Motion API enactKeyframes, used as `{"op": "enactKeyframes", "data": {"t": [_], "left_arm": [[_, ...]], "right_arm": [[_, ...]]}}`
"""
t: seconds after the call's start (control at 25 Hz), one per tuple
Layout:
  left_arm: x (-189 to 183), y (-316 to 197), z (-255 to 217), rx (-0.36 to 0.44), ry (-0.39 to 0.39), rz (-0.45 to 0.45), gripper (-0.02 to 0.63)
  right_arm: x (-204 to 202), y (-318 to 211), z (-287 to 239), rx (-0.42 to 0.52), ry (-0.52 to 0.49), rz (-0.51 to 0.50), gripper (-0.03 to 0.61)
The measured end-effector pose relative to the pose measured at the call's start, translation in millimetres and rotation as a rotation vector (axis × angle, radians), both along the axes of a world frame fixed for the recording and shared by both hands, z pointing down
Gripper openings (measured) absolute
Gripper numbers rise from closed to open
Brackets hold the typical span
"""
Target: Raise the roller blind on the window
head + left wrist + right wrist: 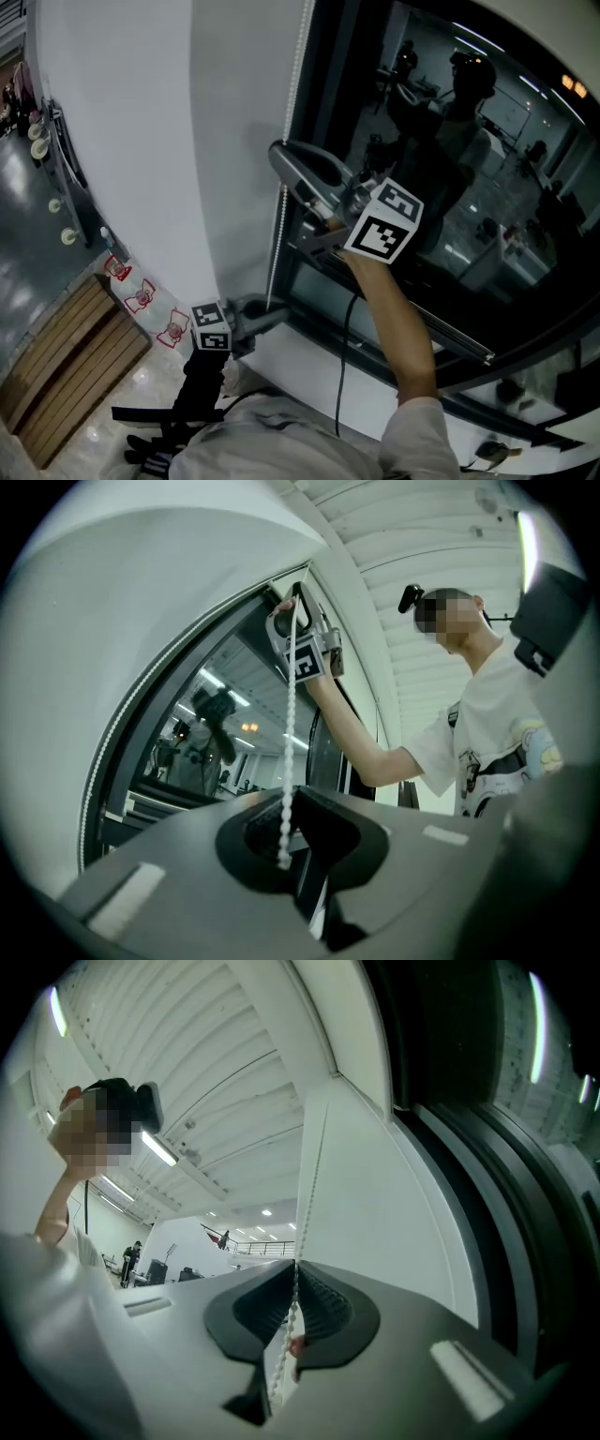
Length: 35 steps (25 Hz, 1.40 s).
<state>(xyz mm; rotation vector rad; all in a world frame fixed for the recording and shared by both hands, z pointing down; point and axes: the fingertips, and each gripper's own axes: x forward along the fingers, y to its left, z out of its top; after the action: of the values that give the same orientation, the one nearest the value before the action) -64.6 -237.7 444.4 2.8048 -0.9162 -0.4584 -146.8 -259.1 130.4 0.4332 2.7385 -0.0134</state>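
Observation:
The white roller blind hangs beside the dark window glass. Its white bead chain runs down along the frame's edge. High on the chain, my right gripper is shut on it; in the right gripper view the beads pass between the closed pads of the right gripper. Lower, near the sill, my left gripper holds the same chain. In the left gripper view the chain drops from the right gripper into the closed jaws of the left gripper.
A dark window frame stands right of the chain, with a white sill below it. A slatted wooden bench and red-and-white items lie on the floor at left. A black cable hangs beneath the right gripper.

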Motion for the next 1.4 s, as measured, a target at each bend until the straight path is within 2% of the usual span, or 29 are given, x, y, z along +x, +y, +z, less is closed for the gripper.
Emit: {"op": "enactKeyframes", "data": {"t": [0.28, 0.68, 1.0, 1.16, 1.28, 1.4], "left_arm": [[1.5, 0.6, 1.0, -0.007, 0.002, 0.003, -0.002], [1.1, -0.7, -2.1, -0.003, -0.003, 0.005, -0.002], [3.3, -0.3, -1.5, -0.006, -0.003, 0.009, -0.002], [1.3, -0.6, -2.7, 0.0, -0.001, 0.004, -0.002], [0.4, 0.3, -2.6, 0.0, 0.002, -0.001, -0.002], [-0.1, 0.3, -2.0, 0.001, 0.002, -0.002, -0.002]], "right_arm": [[-7.6, -0.9, 83.3, -0.055, 0.103, 0.012, 0.012], [-2.6, 8.5, 145.5, -0.095, 0.175, 0.014, 0.012], [-3.8, 12.8, 204.2, -0.13, 0.281, 0.014, 0.012], [0.1, 9.8, 206.1, -0.153, 0.276, -0.003, 0.014], [1.7, 8.5, 197.8, -0.113, 0.261, 0.007, 0.018], [-1.2, 8.8, 174.5, -0.081, 0.231, -0.008, 0.095]]}}
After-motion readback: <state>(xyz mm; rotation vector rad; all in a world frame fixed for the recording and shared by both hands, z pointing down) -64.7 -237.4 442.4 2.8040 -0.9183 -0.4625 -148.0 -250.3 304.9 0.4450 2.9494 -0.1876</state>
